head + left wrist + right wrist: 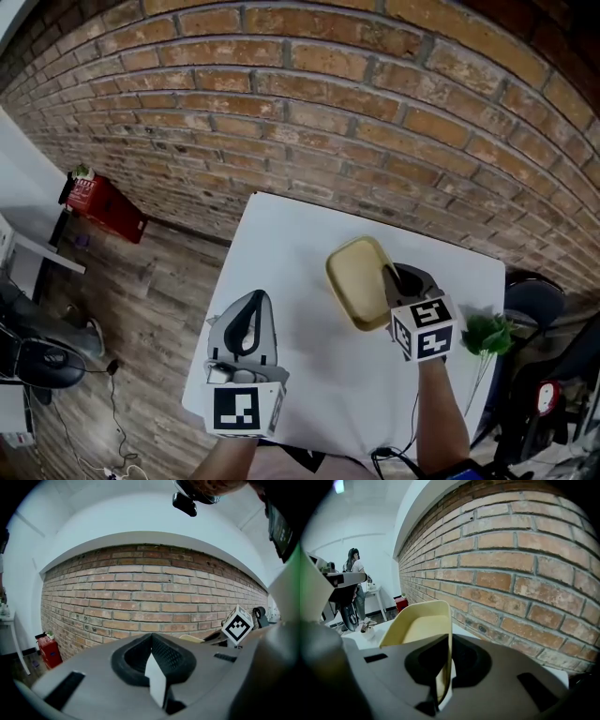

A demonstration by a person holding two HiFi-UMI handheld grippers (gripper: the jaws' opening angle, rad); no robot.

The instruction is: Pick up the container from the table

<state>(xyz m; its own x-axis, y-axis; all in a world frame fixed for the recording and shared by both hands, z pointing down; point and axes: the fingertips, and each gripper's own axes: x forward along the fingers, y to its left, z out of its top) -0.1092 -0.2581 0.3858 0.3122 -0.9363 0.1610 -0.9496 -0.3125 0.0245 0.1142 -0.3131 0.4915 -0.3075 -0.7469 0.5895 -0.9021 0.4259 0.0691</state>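
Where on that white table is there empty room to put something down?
The table is bare along the brick wall, and in the middle between the left tool and the yellow container. The right side is crowded: the right tool grips the container there, beside a green plant.

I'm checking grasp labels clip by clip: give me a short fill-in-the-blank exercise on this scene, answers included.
The container, gripped by the shut right tool, is ___ in colour. The left tool, shut, holds ___. The wall behind the table is built of ___.
Missing words: yellow; nothing; brick.
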